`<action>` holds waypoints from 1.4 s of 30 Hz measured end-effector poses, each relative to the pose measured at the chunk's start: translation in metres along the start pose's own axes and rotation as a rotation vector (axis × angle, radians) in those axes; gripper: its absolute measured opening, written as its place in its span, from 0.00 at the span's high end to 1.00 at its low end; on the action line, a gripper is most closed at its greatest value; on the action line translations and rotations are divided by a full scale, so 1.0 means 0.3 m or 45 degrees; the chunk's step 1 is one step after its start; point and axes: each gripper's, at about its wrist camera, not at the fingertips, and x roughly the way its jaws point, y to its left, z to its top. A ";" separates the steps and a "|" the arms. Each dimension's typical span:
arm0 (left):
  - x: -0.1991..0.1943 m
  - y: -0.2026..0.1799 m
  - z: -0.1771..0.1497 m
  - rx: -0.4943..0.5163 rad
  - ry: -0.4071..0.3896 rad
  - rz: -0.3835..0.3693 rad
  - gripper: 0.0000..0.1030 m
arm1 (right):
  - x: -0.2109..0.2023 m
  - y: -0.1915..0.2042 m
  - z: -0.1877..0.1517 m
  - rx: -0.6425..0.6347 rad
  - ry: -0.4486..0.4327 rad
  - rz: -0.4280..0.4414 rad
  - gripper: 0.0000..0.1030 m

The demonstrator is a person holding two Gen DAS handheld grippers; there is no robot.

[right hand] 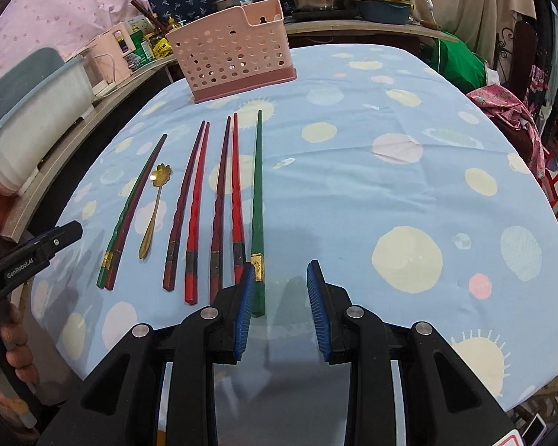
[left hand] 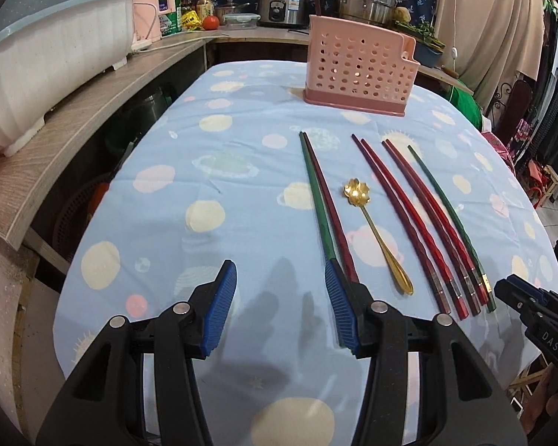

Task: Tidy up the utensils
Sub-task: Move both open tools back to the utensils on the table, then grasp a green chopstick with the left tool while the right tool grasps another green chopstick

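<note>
So the table (left hand: 241, 171) has a light blue cloth with pale yellow and pink dots, and all the utensils are laid out in a row near its front edge, running front to back.

From the left side: a green chopstick and dark red chopstick pair (left hand: 321, 204) lying tight together, then a little gold spoon (left hand: 375, 234) with a flower-shaped bowl, then four red chopsticks (right hand: 212, 200) in two pairs, and last a single green chopstick (right hand: 257, 200) with a gold band near its thick end. None of them is picked up; they all lie flat on the cloth.

The pink utensil holder (left hand: 357, 67), the perforated plastic kind, stands upright near the far edge of the table, well apart from the row.

Left gripper (left hand: 281, 308): fingers apart, nothing between them, just bare cloth. Its right finger sits over the thick ends of that leftmost green/red pair, but I can't tell if it's touching them.

Right gripper (right hand: 279, 308): fingers apart too, a narrower gap. The thick end of the lone green chopstick lies just beside its left finger, inside the gap, not clamped.

Beyond the table's left edge there's a wooden shelf with a white dish rack (left hand: 52, 59).
</note>
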 end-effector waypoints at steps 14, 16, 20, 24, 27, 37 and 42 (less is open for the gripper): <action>0.031 -0.042 -0.023 0.023 0.043 -0.024 0.54 | 0.046 0.005 0.027 0.002 0.001 0.002 0.75; 0.033 -0.046 -0.024 0.026 0.045 -0.024 0.54 | 0.047 0.005 0.026 0.001 -0.001 0.002 0.76; 0.040 -0.047 -0.033 0.027 0.054 -0.022 0.54 | 0.047 0.010 0.025 -0.018 -0.007 -0.009 0.78; 0.045 -0.050 -0.044 0.032 0.063 -0.020 0.54 | 0.053 0.021 0.013 -0.038 -0.004 -0.017 0.83; 0.048 -0.053 -0.051 0.035 0.068 -0.021 0.54 | 0.050 0.024 0.007 -0.052 -0.015 -0.033 0.86; 0.068 -0.064 -0.068 0.044 0.088 -0.018 0.54 | 0.049 0.019 0.001 -0.052 -0.024 -0.040 0.90; 0.072 -0.068 -0.072 0.063 0.080 0.009 0.54 | 0.049 0.021 0.000 -0.057 -0.027 -0.043 0.90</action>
